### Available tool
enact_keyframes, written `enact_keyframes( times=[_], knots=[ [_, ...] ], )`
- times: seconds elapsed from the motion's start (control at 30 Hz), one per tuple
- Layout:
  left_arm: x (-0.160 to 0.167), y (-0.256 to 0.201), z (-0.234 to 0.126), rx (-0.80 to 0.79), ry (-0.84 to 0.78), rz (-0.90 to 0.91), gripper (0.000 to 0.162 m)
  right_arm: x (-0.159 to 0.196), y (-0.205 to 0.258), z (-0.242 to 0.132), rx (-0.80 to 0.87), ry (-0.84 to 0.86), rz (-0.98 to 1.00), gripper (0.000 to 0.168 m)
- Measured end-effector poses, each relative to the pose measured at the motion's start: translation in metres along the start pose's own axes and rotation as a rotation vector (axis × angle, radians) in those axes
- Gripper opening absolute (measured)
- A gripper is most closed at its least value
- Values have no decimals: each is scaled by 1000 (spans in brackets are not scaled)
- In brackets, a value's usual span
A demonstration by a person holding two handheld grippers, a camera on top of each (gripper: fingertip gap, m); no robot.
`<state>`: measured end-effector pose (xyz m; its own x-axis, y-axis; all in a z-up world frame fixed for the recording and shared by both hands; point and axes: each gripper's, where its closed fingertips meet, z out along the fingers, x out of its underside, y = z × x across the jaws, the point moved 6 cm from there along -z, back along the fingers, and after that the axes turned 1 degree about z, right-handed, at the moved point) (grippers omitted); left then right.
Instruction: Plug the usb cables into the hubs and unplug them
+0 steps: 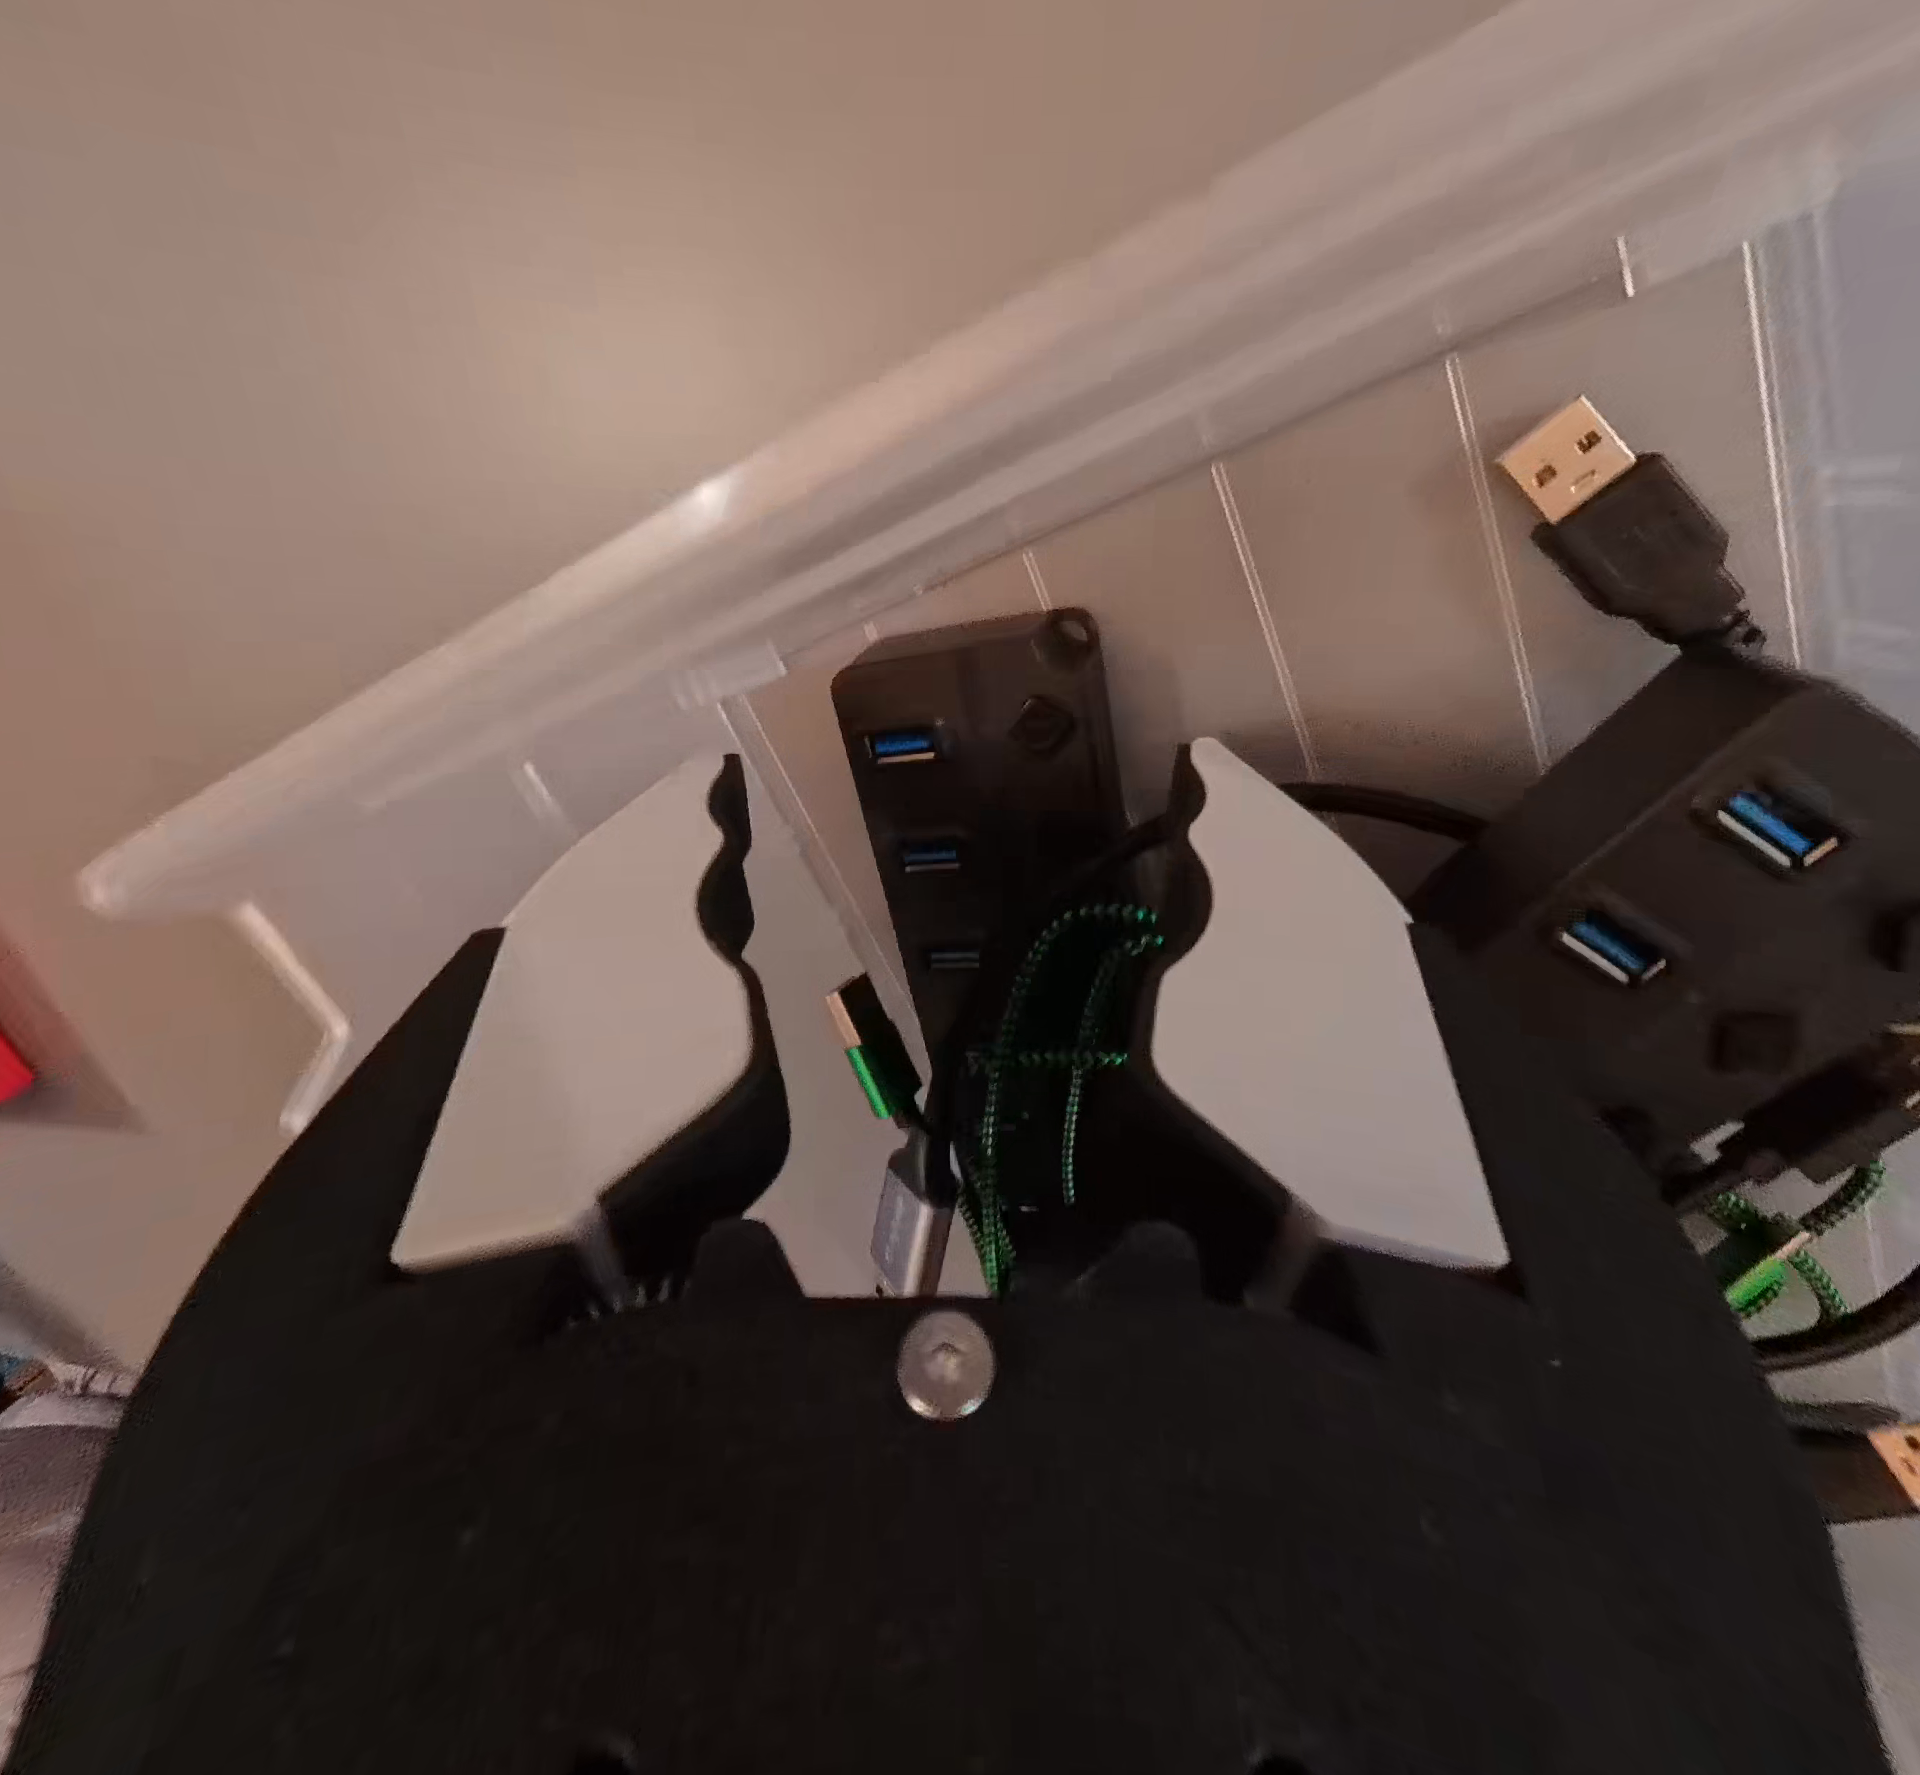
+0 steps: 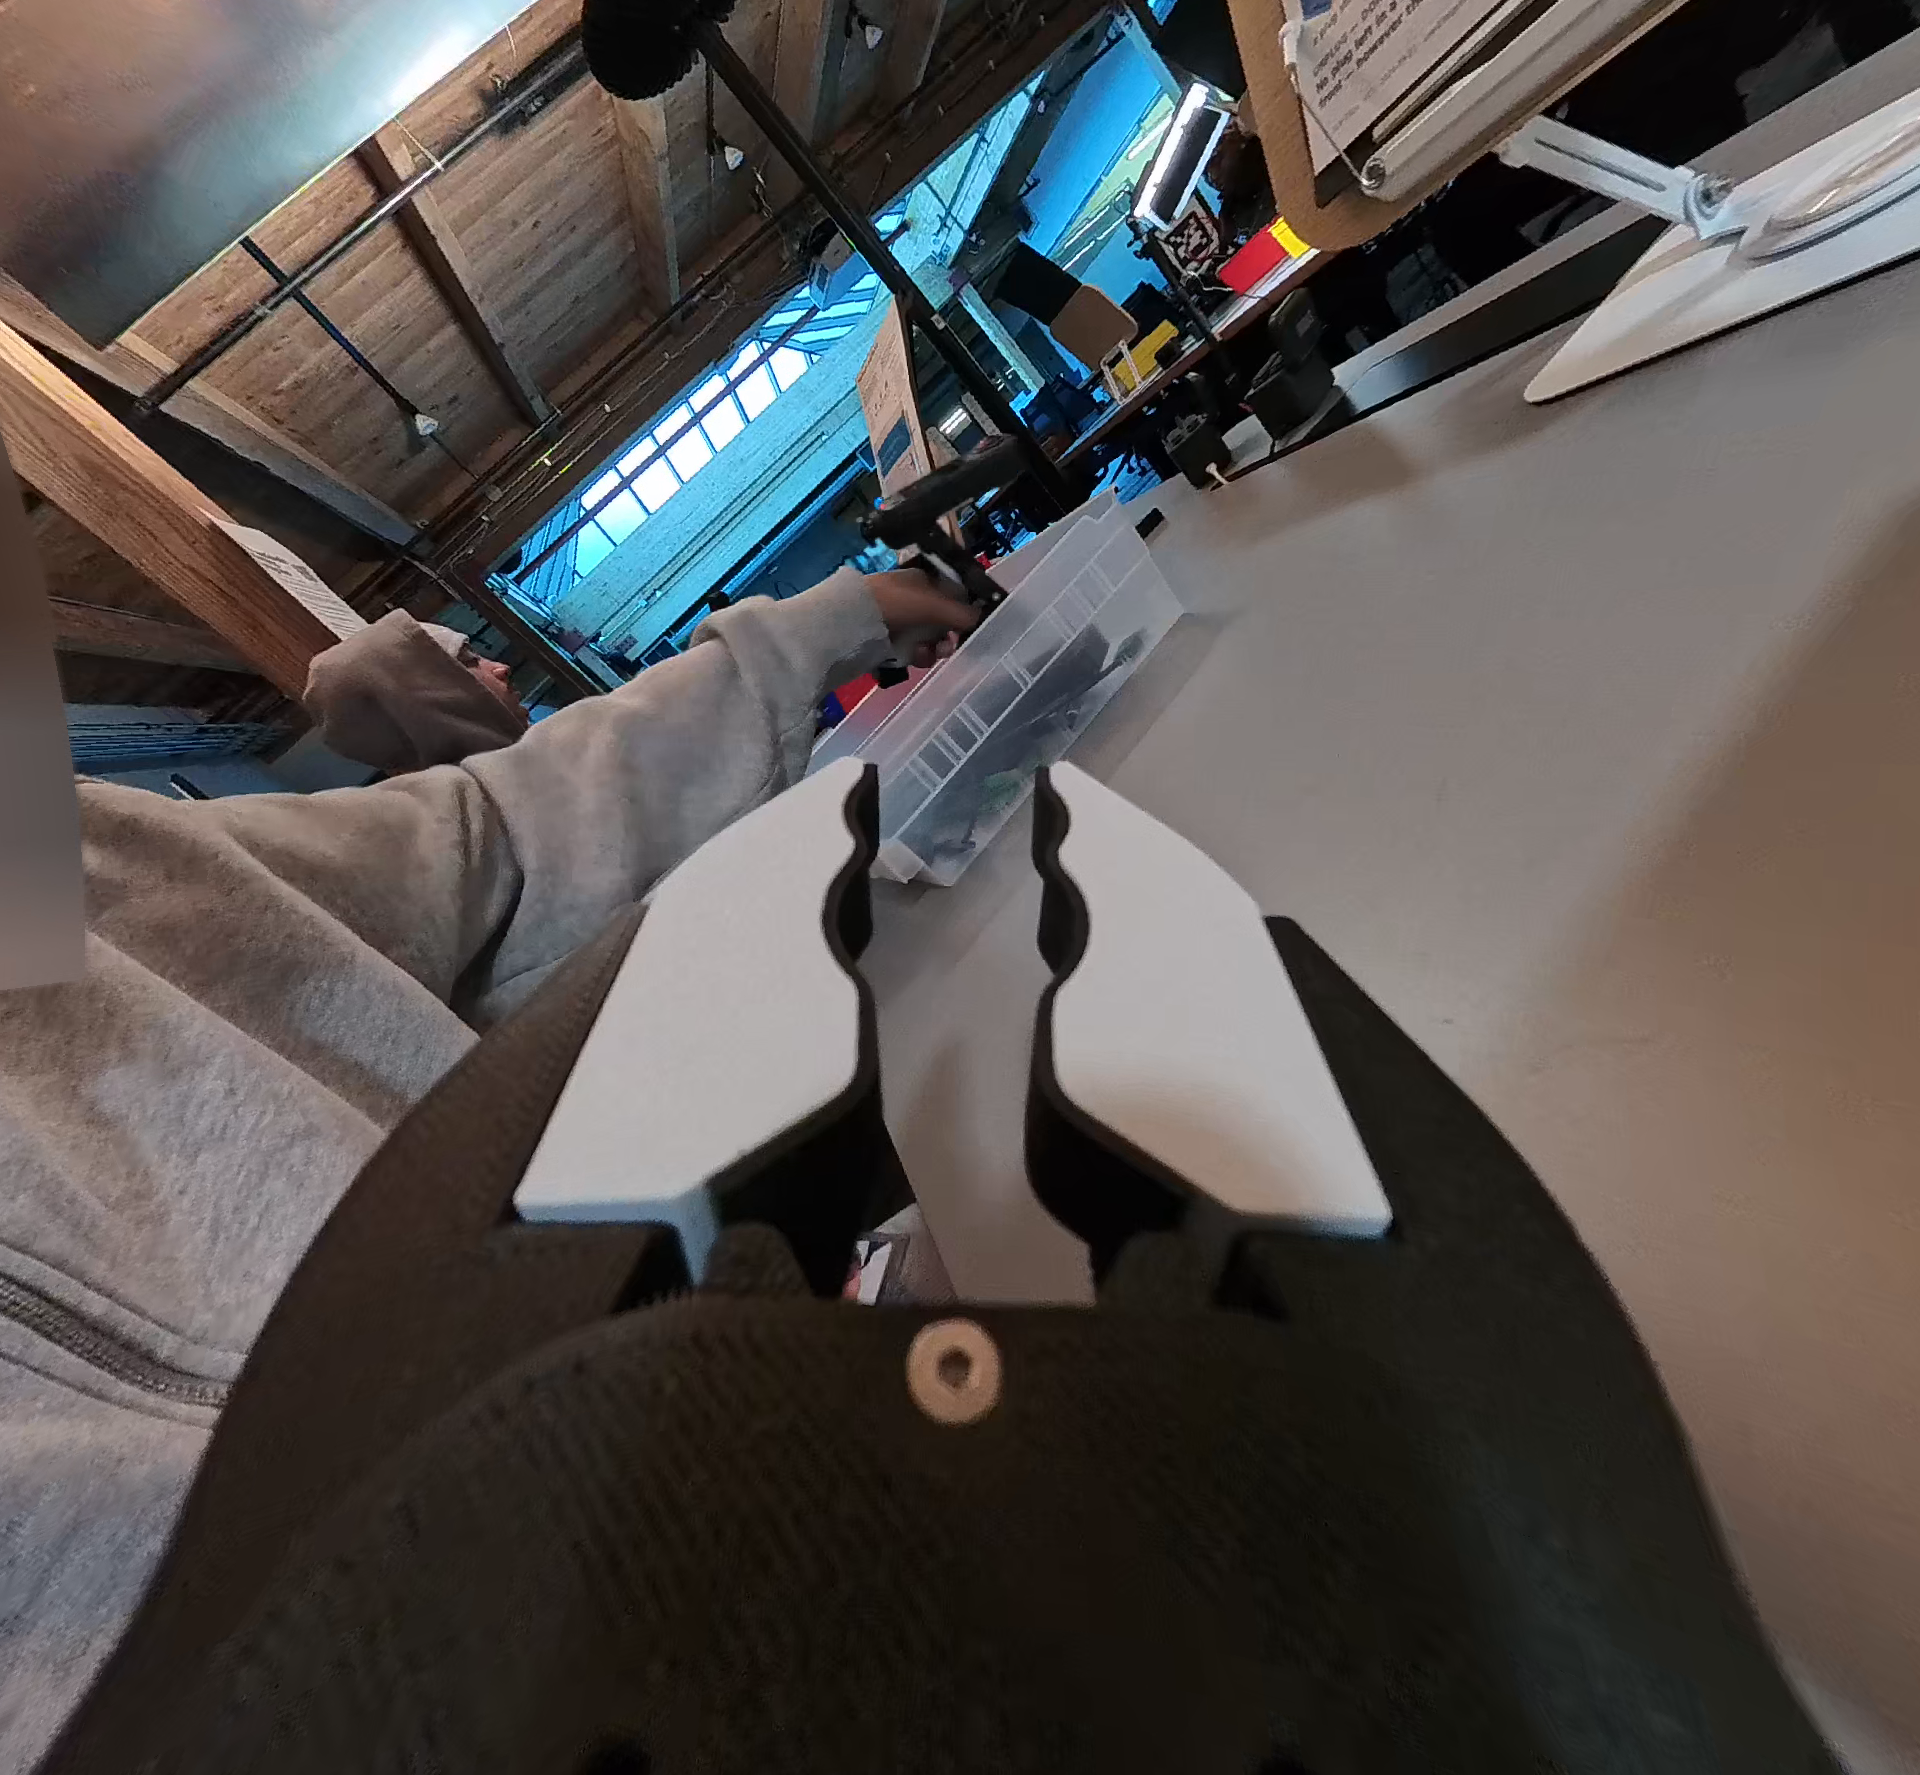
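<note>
In the left wrist view my left gripper [image 1: 956, 769] is open inside a clear plastic bin [image 1: 935, 520]. A long black USB hub [image 1: 977, 790] with blue ports leans on the bin wall, between and beyond my fingertips. A green braided cable [image 1: 1060, 1029], its green plug [image 1: 868, 1050] and a silver plug [image 1: 909, 1216] lie between the fingers, ungripped. A second black hub [image 1: 1683, 936] sits at the right, with a black USB plug [image 1: 1590, 499] above it. My right gripper [image 2: 954, 780] is open and empty above the grey table [image 2: 1455, 790], well short of the bin [image 2: 1039, 665].
A person's arm in a grey sleeve [image 2: 644, 769] reaches over the bin, holding the left gripper. A white monitor base [image 2: 1714, 312] and a board with printed sheets [image 2: 1403, 11] stand at the far right. More plugs and cables [image 1: 1787, 1247] lie at the bin's right. A red object [image 1: 10, 1050] is outside the bin's left. The left gripper's tips are roughly 55 centimetres from the right gripper's.
</note>
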<state>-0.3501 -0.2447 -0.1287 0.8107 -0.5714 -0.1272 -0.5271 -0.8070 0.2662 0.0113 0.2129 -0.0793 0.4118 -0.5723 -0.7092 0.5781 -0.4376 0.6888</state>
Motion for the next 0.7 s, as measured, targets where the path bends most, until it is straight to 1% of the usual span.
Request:
enact_keyframes(
  times=[0.03,0.07,0.1,0.2,0.23,0.33,0.4,0.47,0.53,0.7],
  knots=[
    [-2,-4,4,25,9,-5,80,0,0,0,0,-1,-3,28],
    [-3,-8,9,72,22,-23,75,0,1,-1,1,-1,-5,28],
    [-5,-8,11,95,-2,-60,73,-1,1,-1,1,-2,-7,28],
    [-4,-3,16,171,-24,-141,73,-1,1,-2,-1,-5,0,28],
    [-2,2,16,161,-46,-160,58,-1,0,-2,-2,-5,3,28],
    [4,6,15,198,-94,-191,56,-2,-1,-2,-1,-9,14,28],
    [7,6,7,211,-117,-190,56,-2,-2,-2,-1,-12,22,28],
    [7,8,-9,209,-159,-180,55,-2,-1,-2,-2,-11,19,28],
    [7,10,-34,195,-220,-165,55,-1,1,-3,2,-7,3,28],
    [16,24,-114,63,-439,-144,54,4,7,-2,2,15,-26,28]
  ],
)
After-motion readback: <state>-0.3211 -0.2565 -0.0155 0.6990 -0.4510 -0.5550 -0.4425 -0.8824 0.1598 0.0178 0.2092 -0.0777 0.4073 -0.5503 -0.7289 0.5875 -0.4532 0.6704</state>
